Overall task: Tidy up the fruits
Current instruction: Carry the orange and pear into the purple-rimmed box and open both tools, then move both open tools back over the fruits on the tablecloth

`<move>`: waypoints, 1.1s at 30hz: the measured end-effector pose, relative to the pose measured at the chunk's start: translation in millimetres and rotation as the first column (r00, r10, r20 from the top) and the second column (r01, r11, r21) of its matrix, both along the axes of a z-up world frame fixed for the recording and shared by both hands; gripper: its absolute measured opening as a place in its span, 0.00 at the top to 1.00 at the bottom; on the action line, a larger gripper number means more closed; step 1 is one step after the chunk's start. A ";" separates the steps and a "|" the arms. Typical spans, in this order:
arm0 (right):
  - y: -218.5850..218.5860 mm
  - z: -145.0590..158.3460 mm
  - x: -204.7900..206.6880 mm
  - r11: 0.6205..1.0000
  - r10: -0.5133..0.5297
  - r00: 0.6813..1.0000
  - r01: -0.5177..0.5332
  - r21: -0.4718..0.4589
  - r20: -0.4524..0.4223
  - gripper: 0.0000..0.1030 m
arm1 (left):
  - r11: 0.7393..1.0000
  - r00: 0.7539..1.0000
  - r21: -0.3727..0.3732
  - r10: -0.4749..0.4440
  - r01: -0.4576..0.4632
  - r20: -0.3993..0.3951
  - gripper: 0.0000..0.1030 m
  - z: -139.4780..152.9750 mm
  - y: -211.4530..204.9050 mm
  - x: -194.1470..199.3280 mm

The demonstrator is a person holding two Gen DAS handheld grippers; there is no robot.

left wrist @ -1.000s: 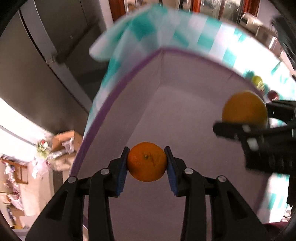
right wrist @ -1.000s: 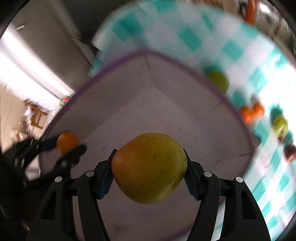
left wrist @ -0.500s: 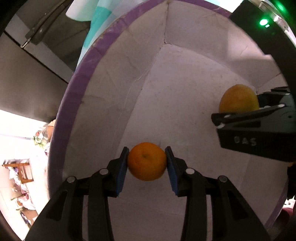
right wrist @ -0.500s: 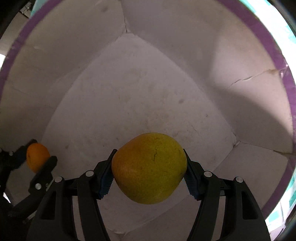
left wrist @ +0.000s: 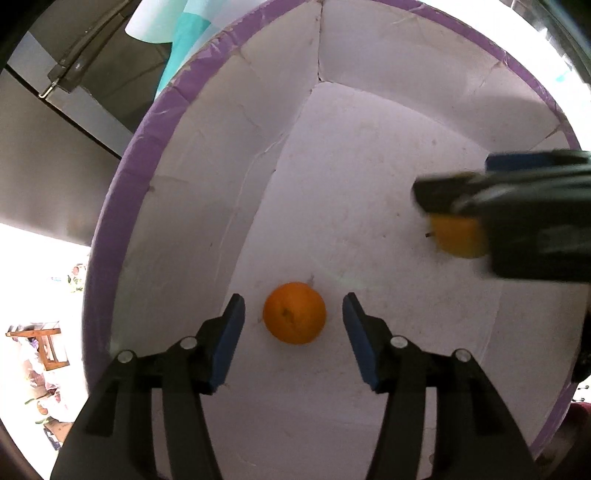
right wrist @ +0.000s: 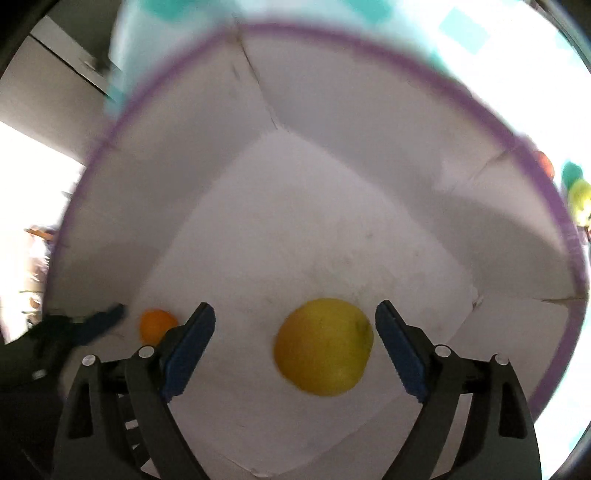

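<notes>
A small orange [left wrist: 294, 313] lies on the white floor of a purple-rimmed box [left wrist: 122, 192]. My left gripper [left wrist: 293, 314] is open around it, pads clear of it on both sides. A yellow-orange pear [right wrist: 324, 346] lies on the box floor [right wrist: 295, 206] between the open pads of my right gripper [right wrist: 295, 341], touching neither. The right gripper shows blurred at the right in the left wrist view [left wrist: 517, 221], with the pear [left wrist: 458, 238] below it. The orange also shows in the right wrist view [right wrist: 157, 325].
The box sits on a teal and white checked cloth [right wrist: 480, 33]. Several fruits [right wrist: 578, 195] lie on the cloth beyond the box's right rim. A dark cabinet with a handle [left wrist: 74, 74] stands behind the box at the left.
Both grippers have opened and let go of their fruit. The orange and the pear now lie on the box floor. The right gripper has pulled back, blurred by motion.
</notes>
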State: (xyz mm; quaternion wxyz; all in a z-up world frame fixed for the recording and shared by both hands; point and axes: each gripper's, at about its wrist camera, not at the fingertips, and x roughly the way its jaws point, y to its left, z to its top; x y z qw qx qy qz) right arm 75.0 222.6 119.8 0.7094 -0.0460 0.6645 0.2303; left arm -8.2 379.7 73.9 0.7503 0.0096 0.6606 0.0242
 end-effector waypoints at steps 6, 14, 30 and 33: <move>-55.6 89.9 -18.3 0.961 0.024 0.975 -0.085 0.265 0.223 0.16 | 0.984 0.945 0.061 0.140 -0.165 0.295 0.34 64.7 -5.6 -16.9; -229.9 131.3 -51.0 0.945 -0.171 0.867 0.010 0.328 0.467 0.12 | 0.974 0.707 0.096 0.079 -0.205 0.703 0.01 174.8 -126.1 -61.6; -405.9 -24.1 -77.5 0.885 -0.464 0.832 0.428 0.182 0.303 0.12 | 0.961 0.886 0.121 -0.276 0.248 0.374 0.02 36.0 -356.3 -47.7; -406.9 -35.7 -71.3 0.900 -0.437 0.843 0.411 0.147 0.313 0.13 | 0.960 0.890 0.126 -0.280 0.251 0.361 0.02 13.2 -361.0 -22.5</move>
